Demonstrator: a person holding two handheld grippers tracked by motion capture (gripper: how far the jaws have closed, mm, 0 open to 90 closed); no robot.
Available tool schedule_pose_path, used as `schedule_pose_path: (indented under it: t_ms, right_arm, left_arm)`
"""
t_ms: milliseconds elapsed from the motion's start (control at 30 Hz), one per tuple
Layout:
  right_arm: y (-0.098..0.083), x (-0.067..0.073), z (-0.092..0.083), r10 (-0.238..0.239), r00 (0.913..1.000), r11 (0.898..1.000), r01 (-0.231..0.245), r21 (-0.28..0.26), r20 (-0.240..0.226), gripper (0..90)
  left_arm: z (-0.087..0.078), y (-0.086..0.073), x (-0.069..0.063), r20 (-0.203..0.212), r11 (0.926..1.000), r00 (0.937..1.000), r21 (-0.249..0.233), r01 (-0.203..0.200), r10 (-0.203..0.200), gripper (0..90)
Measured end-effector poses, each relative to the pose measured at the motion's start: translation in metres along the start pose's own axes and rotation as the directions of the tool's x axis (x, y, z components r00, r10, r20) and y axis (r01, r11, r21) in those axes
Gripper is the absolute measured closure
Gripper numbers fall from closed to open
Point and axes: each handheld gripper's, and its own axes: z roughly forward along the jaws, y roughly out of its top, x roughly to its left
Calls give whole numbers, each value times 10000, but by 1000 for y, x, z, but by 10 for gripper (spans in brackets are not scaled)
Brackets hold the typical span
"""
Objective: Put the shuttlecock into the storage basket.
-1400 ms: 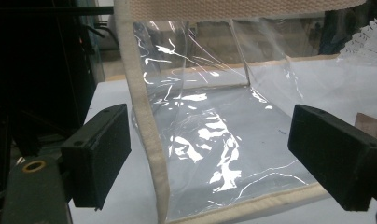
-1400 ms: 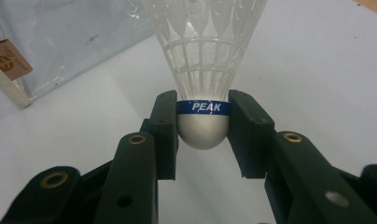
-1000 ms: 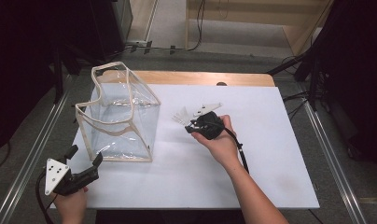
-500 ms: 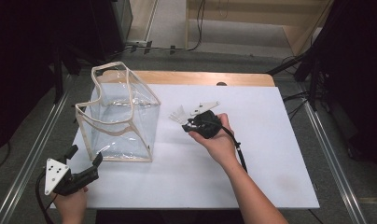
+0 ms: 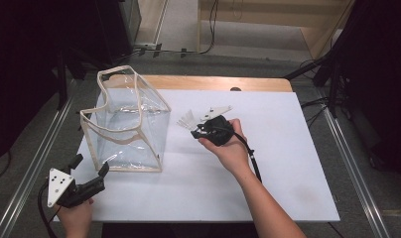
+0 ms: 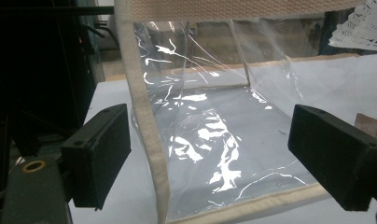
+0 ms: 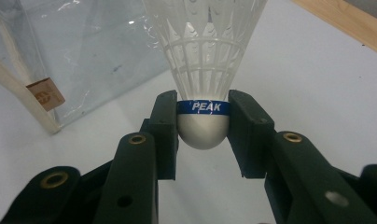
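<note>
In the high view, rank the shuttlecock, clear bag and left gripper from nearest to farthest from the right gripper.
1. Shuttlecock: held in the right gripper, mid-table.
2. Clear bag: standing to its left.
3. Left gripper: near left corner of the table, beyond the bag.

- In the high view, light fell from overhead onto the white table (image 5: 288,163), which read bright, while the surroundings at nine and three o'clock sank into near black.
- Shadows under the clear bag (image 5: 126,124) were faint and soft.
- In the left gripper view, white glare streaked the bag's creased plastic at centre; the near jaws were slightly soft.
- In the right gripper view, the shuttlecock (image 7: 203,70) was sharp, its feathers nearly blown out at twelve o'clock.
</note>
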Motion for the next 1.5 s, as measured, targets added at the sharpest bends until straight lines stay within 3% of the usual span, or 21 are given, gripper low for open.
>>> schedule_pose_path:
  t_ms: [1500]
  right_arm:
    - [38,15,-6,-413,9988,9972,395,-632,-265,630]
  left_arm:
    - [0,0,0,17,10000,10000,3,33,-33,137]
